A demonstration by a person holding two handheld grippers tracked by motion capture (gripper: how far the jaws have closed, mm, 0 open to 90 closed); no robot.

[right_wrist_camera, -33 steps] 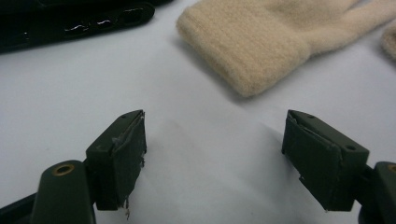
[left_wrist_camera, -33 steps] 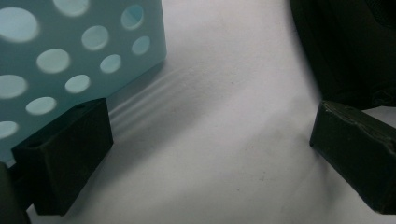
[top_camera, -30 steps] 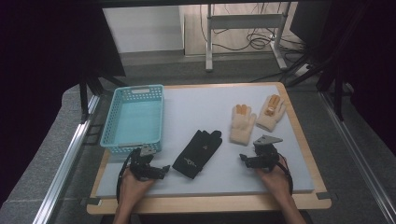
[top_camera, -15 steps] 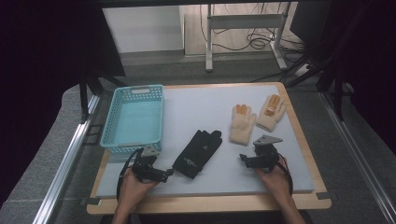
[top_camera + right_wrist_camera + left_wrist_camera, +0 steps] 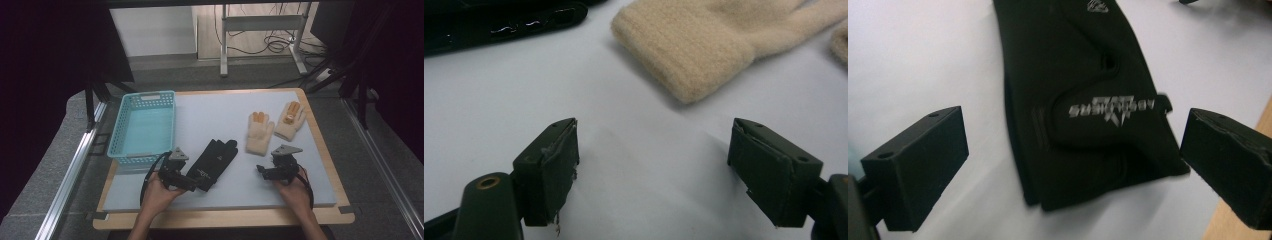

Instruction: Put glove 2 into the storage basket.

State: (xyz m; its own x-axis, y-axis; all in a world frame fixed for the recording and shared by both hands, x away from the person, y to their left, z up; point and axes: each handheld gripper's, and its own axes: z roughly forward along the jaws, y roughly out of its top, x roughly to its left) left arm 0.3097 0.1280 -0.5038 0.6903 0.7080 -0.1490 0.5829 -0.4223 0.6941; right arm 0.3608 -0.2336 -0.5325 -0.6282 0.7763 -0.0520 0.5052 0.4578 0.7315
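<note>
The left gripper [image 5: 196, 183] has slid a little closer to the black glove [image 5: 214, 157] and now sits right at its cuff. Its jaws stand wide apart, one on each side of the cuff in the left gripper view, not touching it.

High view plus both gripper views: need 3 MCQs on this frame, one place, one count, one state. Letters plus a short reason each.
1. Where is the turquoise plastic basket?
A. left part of the white mat
B. right part
C. on the floor

2. How many cream knitted gloves lie on the mat?
A. one
B. two
C. four

3. How do the left tongs stand at the black fabric glove?
A. shut on it
B. open, jaws either side of its cuff
C. open, far from it

Key: 1 A, the basket sits left of the black glove. 2 B, one cream glove beside another. 3 B, the left gripper view shows a wide gap with the cuff between the jaws.
</note>
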